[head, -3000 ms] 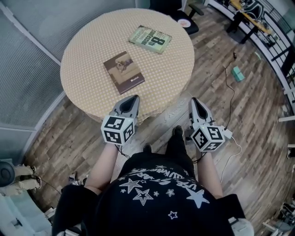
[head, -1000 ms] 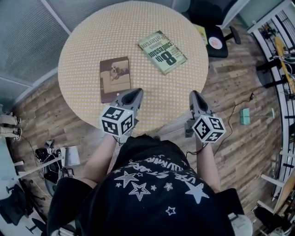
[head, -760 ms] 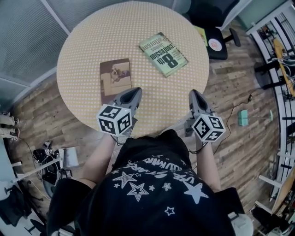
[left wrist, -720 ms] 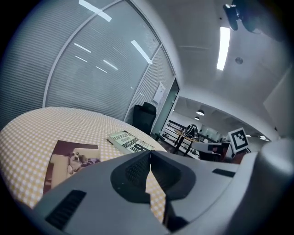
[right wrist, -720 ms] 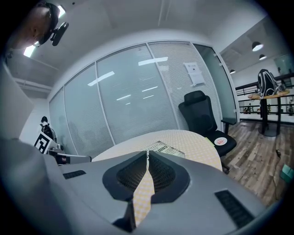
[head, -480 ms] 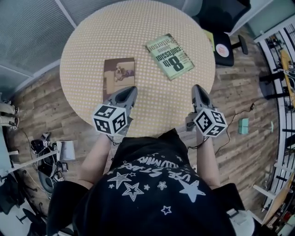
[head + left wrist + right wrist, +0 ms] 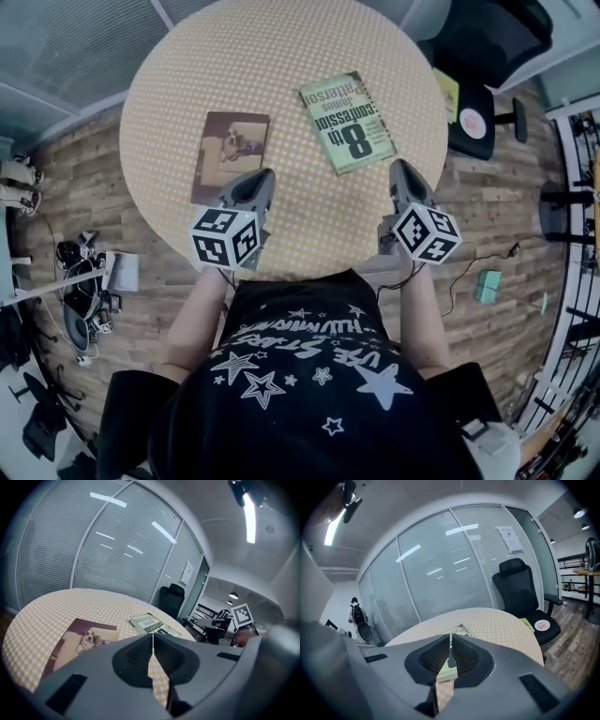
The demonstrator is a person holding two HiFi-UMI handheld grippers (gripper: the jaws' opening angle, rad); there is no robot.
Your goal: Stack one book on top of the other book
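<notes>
Head view: an approach step, I judge, with the brown dog-cover book at nine o'clock on the round table and the green paperback at three, apart. Left gripper view: the left gripper is closed and empty. Right gripper view: the right gripper is likewise closed on nothing, so one claw must open to take a book's edge.

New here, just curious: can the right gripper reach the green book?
Probably yes: the green book lies just ahead of the right gripper, bare table between them; its shut jaws must open first.
</notes>
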